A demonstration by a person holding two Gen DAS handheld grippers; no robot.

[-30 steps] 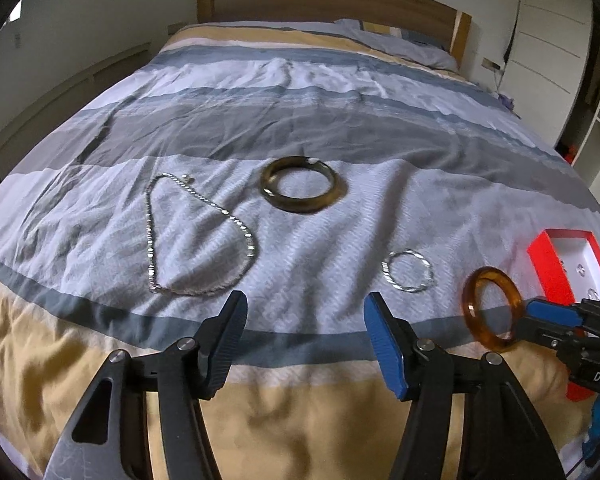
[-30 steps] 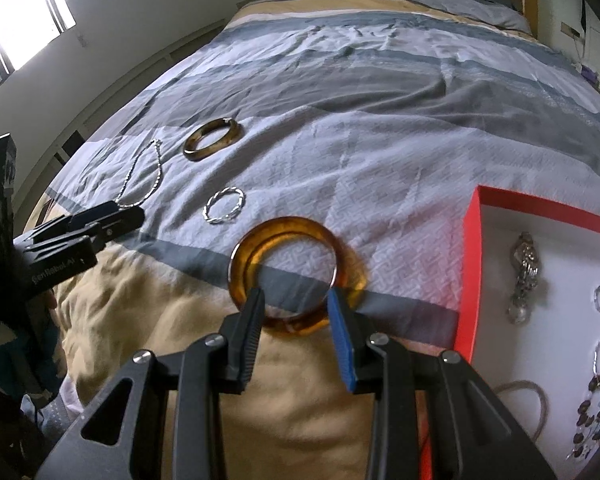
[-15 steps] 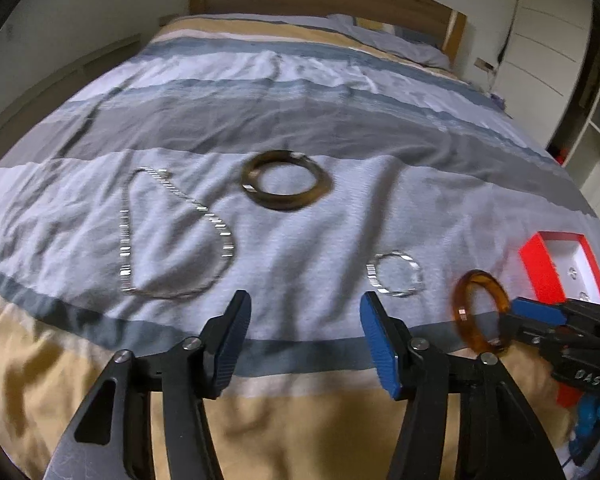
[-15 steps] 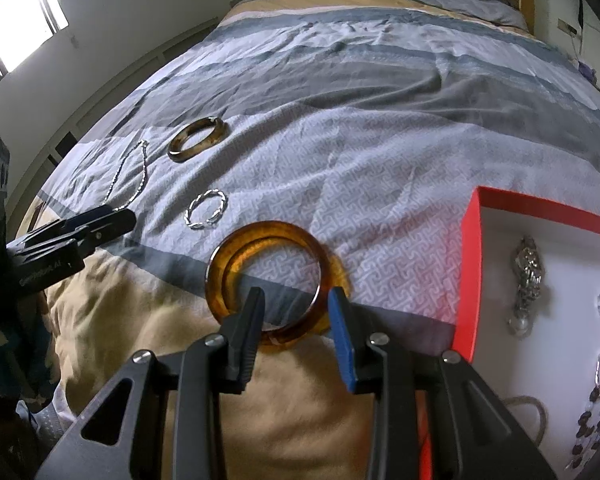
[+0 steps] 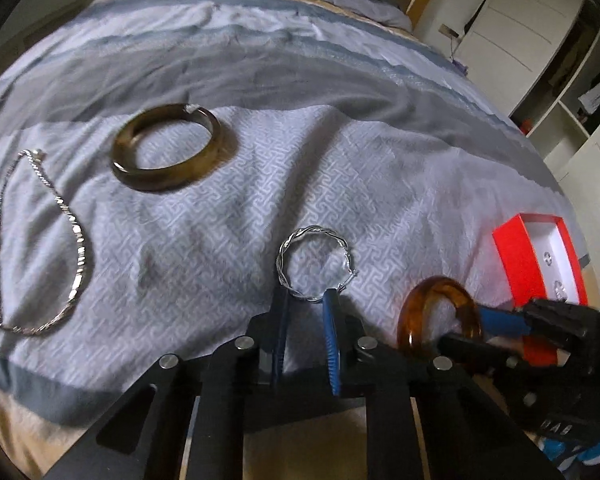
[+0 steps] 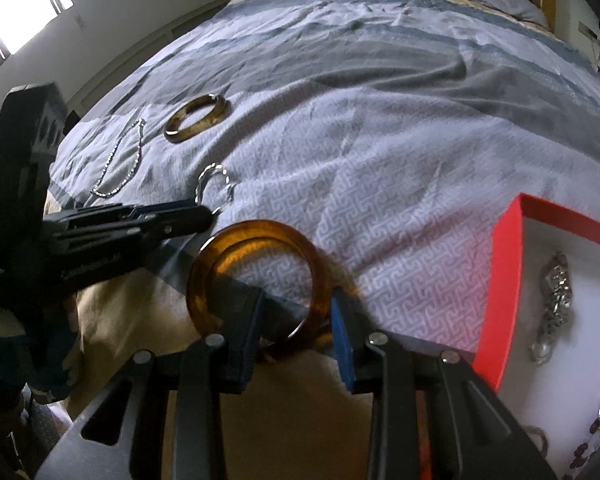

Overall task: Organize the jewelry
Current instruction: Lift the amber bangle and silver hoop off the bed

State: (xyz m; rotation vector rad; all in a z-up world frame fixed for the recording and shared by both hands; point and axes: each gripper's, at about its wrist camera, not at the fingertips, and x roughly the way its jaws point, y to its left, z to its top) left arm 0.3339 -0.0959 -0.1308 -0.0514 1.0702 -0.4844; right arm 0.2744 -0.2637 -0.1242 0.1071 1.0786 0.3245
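The left gripper [image 5: 305,304] has its jaws drawn close together at the near rim of a twisted silver hoop [image 5: 315,263], which lies flat on the bed [image 5: 340,128]; whether they actually pinch the wire cannot be told. The right gripper [image 6: 296,320] grasps an amber bangle [image 6: 256,280] by its near edge: translucent, smooth, round. In the left wrist view this bangle [image 5: 440,316] stands on edge, its opening facing sideways, just above the cover.

Two bangles show in all. The second, a dark brown one [image 5: 168,148] with a thick glossy band, lies flat farther up the bed. One silver chain [image 5: 40,240], made of small shiny links, lies in a long loop to its left, its long axis running away from the camera.

The bed cover is woven cloth with a fine key pattern, banded grey, blue and tan, and wrinkled. A red box [image 6: 500,300] with a white inside sits on the right, open; several small silver pieces and a beaded one lie in it.
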